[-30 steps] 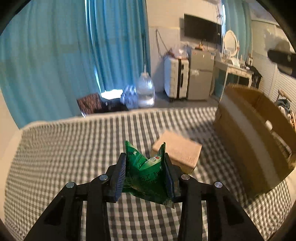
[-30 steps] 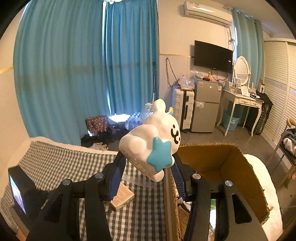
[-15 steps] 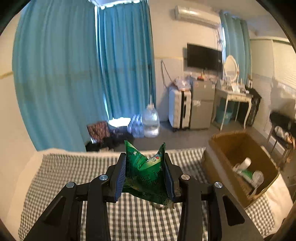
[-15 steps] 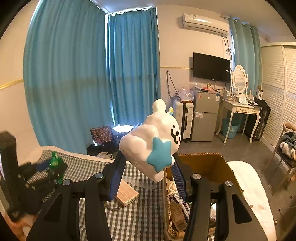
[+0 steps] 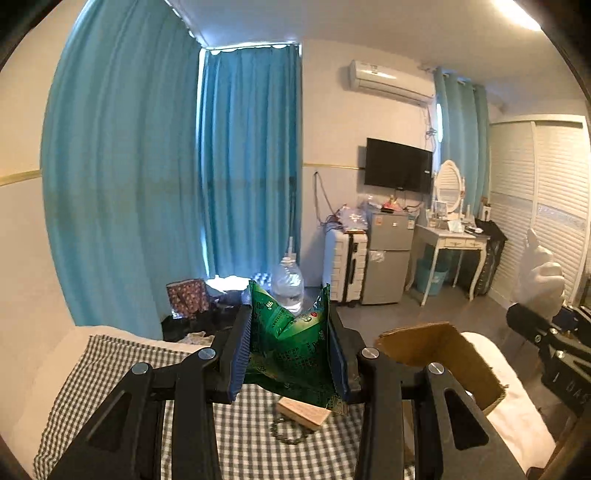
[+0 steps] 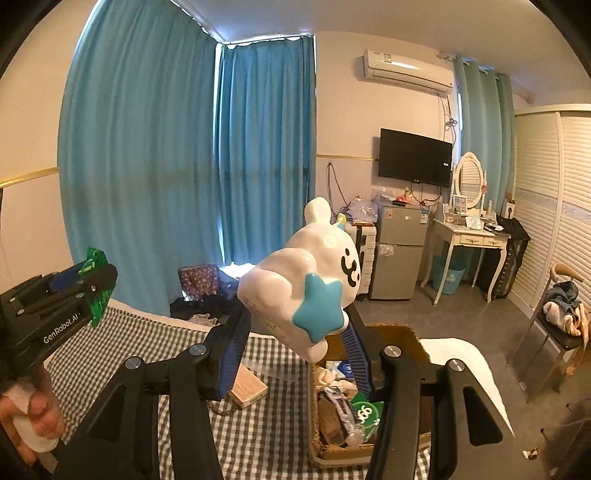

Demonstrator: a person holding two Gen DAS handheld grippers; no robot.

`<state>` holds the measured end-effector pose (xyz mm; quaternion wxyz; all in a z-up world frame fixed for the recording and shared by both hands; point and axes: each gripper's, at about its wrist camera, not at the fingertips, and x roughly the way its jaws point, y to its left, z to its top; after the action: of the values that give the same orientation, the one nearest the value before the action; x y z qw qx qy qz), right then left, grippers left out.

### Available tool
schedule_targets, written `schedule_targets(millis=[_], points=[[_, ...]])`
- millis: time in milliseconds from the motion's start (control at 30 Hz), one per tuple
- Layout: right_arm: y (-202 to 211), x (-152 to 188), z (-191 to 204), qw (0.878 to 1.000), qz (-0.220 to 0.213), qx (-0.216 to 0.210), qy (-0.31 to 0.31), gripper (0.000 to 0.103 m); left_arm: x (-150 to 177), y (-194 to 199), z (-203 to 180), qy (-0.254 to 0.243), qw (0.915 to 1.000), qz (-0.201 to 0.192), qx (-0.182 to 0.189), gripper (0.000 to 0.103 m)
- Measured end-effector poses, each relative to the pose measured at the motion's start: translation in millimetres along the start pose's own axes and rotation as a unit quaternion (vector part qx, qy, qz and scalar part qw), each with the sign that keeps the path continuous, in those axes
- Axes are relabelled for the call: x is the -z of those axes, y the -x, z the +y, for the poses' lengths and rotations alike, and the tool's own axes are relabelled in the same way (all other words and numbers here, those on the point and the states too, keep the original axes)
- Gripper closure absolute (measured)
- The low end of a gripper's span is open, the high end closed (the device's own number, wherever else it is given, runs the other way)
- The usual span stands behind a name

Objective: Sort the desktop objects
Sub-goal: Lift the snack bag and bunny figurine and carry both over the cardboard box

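Soft daylight glows through the blue curtains (image 5: 243,166), brightest at their foot; a ceiling light (image 5: 517,14) glares at the top right; both views bow strongly at their dark, vignetted edges; focus mostly sharp.

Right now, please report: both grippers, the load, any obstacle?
Left gripper shut on green snack packet. Right gripper shut on white cartoon figurine. Cardboard box below right, open. Nothing blocking.

The cardboard box (image 5: 439,354) is partly hidden behind the left tongs (image 5: 290,350). The green packet's (image 5: 291,354) print is too small to read. The bead bracelet (image 5: 290,432) lies half behind a small flat box (image 5: 303,411).
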<state>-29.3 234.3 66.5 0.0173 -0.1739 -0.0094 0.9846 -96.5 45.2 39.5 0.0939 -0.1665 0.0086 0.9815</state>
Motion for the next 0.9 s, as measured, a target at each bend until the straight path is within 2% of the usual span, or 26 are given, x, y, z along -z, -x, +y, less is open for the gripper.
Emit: schedule_targets(millis=[167, 367, 500, 700, 900], points=[[4, -1, -29, 1.000, -0.001, 0.014, -0.007, 0.053, -7, -6, -28, 0.005, 0.9995, -0.001, 0.030, 0.065], [6, 3, -68, 1.000, 0.006, 0.027, -0.012, 0.053, -12, -16, -78, -0.016, 0.9973, -0.005, 0.072, 0.065], [3, 8, -89, 0.999, 0.020, 0.044, -0.011, 0.053, -14, -30, -104, -0.019, 0.9949, 0.006, 0.098, 0.065], [-25, 10, -117, 0.998, 0.041, 0.049, -0.017, 0.054, -12, -56, -142, -0.043, 0.9911, 0.022, 0.124, 0.065], [-64, 32, -130, 0.996, 0.079, 0.039, -0.016, 0.053, 1, -91, -173, -0.064, 0.9867, 0.049, 0.141, 0.065]])
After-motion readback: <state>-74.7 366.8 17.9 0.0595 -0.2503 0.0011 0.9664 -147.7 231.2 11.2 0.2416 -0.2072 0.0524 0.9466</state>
